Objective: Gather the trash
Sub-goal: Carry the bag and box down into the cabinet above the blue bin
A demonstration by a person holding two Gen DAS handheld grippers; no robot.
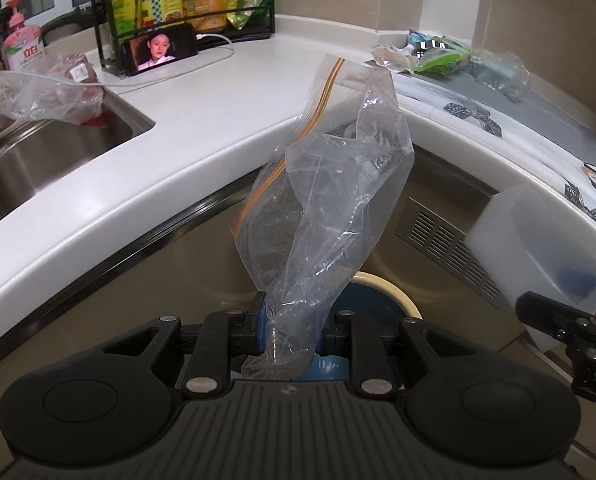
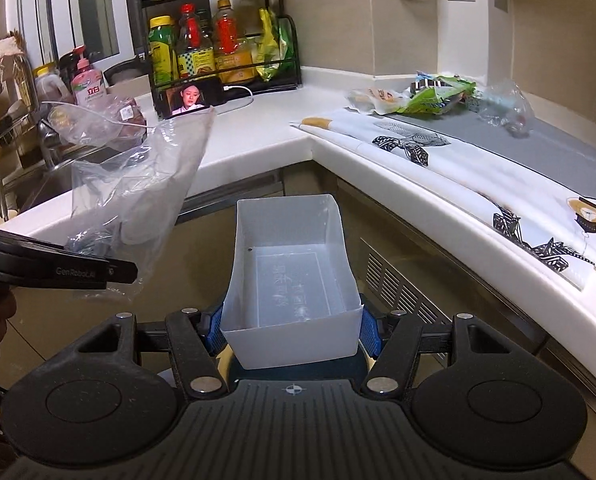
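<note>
The left gripper [image 1: 289, 332] pinches the bottom of a clear zip bag [image 1: 330, 200], which stands up in front of the bench's curved front edge. The right gripper [image 2: 291, 330] clamps a white plastic tray [image 2: 289, 280] between its blue pads [image 2: 368, 330], open side up. Below both sits a round bin [image 1: 394, 292] on the floor. Farther off, wrappers [image 2: 430, 98] lie at the bench's back right corner.
</note>
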